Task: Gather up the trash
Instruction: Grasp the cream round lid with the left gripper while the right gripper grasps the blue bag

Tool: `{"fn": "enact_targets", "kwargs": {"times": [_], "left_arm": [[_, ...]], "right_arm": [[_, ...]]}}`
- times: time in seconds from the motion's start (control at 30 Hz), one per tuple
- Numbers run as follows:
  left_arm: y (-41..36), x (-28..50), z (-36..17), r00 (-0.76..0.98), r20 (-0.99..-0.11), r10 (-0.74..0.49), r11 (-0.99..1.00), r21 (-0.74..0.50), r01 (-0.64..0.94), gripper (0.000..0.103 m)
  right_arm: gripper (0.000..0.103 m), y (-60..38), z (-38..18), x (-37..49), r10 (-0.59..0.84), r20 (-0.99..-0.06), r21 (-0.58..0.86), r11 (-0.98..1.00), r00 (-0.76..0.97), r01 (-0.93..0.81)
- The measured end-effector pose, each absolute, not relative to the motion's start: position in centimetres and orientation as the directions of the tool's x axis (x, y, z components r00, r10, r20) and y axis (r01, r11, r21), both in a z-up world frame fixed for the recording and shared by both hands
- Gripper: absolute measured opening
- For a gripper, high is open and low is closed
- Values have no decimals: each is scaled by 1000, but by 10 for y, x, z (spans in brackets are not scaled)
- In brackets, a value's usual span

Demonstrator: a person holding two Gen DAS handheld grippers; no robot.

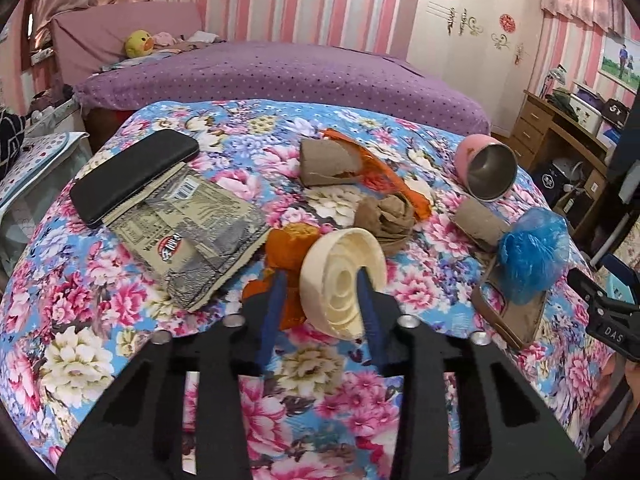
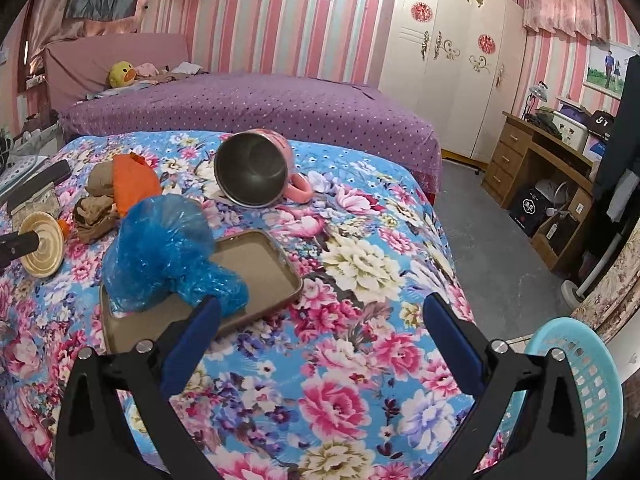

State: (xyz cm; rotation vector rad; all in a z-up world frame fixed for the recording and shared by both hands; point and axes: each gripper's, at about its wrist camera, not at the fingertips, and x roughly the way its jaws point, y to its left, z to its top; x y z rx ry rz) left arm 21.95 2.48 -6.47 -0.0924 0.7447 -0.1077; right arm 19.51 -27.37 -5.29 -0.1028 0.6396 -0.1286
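A cream round lid (image 1: 340, 280) stands on edge on the floral bedspread (image 1: 320, 380), and my left gripper (image 1: 322, 280) is shut on it, one blue finger on each face. Orange plastic (image 1: 280, 248) bunches against the left finger. The right wrist view shows the same lid (image 2: 42, 240) at the far left. My right gripper (image 2: 320, 312) stands open over the cloth with nothing between its fingers. Its left finger is next to a crumpled blue plastic bag (image 2: 160, 248), which lies on a brown tray (image 2: 260, 268).
Two cardboard tubes (image 1: 328, 162) (image 1: 476, 220), an orange wrapper (image 1: 384, 176), crumpled brown paper (image 1: 384, 220), a printed paper bag (image 1: 188, 236) and a black phone (image 1: 132, 176) lie about. A pink metal cup (image 2: 252, 172) lies tipped over. A turquoise basket (image 2: 580, 380) stands at the bed's right.
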Motion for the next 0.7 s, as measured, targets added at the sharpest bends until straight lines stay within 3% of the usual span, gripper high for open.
{"fn": "enact_targets", "kwargs": {"times": [0.07, 0.13, 0.7], "left_arm": [[23, 218, -64, 731, -670, -127, 991, -113, 69, 15], [24, 216, -62, 735, -665, -132, 991, -116, 74, 13], [40, 195, -39, 778, -625, -61, 996, -86, 9, 12]], "right_arm": [[98, -274, -53, 195, -149, -587, -133, 987, 796, 86], [98, -274, -53, 194, -146, -586, -132, 988, 797, 84], [98, -242, -50, 190, -50, -581, -92, 996, 812, -4]]}}
